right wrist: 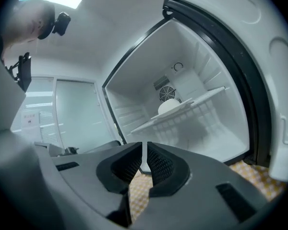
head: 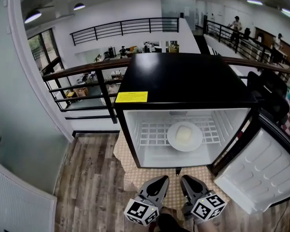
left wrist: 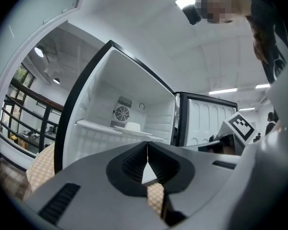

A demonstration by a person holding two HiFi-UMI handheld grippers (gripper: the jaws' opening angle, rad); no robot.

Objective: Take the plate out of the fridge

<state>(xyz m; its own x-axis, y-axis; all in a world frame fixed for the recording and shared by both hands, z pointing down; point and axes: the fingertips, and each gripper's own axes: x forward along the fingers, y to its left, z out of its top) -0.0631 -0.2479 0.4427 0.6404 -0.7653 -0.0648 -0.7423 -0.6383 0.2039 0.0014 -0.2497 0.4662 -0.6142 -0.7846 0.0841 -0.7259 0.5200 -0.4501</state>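
A small black fridge (head: pixel 183 81) stands with its door (head: pixel 261 170) swung out to the right. On its white wire shelf (head: pixel 150 134) lies a white plate (head: pixel 184 136) with a pale lump of food on it. The plate also shows in the left gripper view (left wrist: pixel 129 127) and in the right gripper view (right wrist: pixel 175 108). Both grippers hover low in front of the fridge, clear of the plate. The left gripper (head: pixel 159 181) (left wrist: pixel 147 145) is shut with nothing in it. Beside it, the right gripper (head: pixel 187 181) (right wrist: pixel 144 145) is likewise shut and empty.
The fridge sits on a yellow checked mat (head: pixel 135 175) over a wood floor (head: pixel 92 182). A black railing (head: pixel 82 88) runs behind it above a lower level. A pale wall (head: pixel 14 129) closes off the left, and a dark chair (head: pixel 273 95) stands behind the door.
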